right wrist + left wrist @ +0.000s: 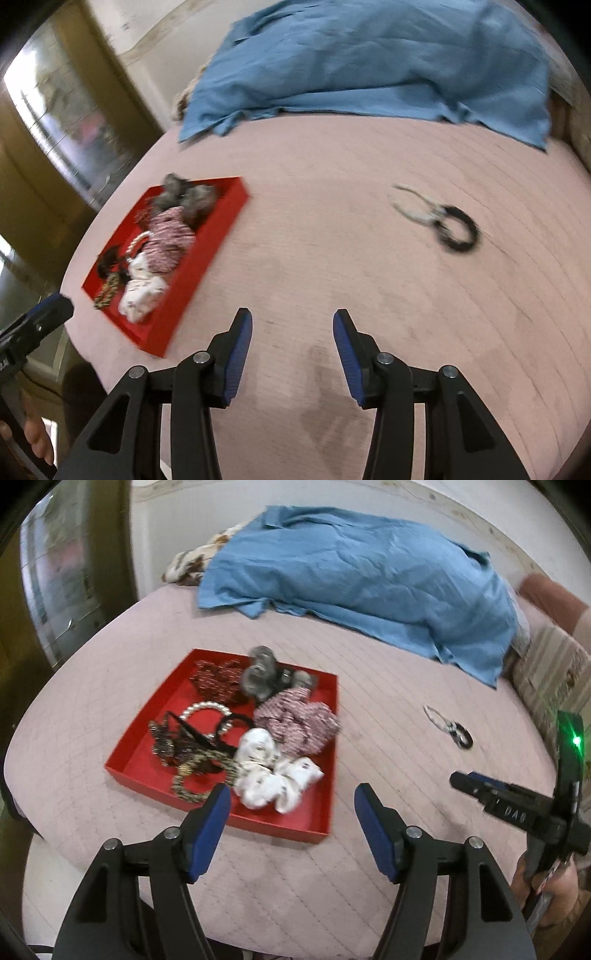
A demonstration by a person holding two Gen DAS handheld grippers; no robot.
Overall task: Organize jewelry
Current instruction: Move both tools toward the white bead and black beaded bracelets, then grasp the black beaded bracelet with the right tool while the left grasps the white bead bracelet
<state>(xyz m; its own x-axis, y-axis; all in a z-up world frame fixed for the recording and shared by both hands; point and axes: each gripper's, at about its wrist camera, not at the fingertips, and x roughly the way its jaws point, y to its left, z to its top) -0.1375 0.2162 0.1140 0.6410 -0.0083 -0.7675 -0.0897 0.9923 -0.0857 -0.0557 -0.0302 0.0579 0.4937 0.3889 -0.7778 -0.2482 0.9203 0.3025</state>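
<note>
- Two linked pieces remain loose on the pink quilted bed [332, 221]: a black beaded ring joined to a pale thin loop [439, 219], lying well apart from the red shallow cardboard tray [317, 827] that holds the scrunchies, pearl bracelet etc.
- Key relation: in right wrist view the pair sits ahead & to the right of the right gripper [293, 332]; in left wrist view it lies far right [448, 723], beyond the tray, w/ the left gripper [293, 805] hovering at the tray's near edge.
- So right hand is nearer – judged the one to fetch it.
- Long axis: runs diagonally, pale loop up-left, black ring down-right; jaws would prob. need to straddle across that line.
- Jaws: both sets apart, nothing between the blue pads on either.
- Blur on the pieces – exact make unclear.
- Blue crumpled cloth [369, 66] lies further back, not in the way.
</note>
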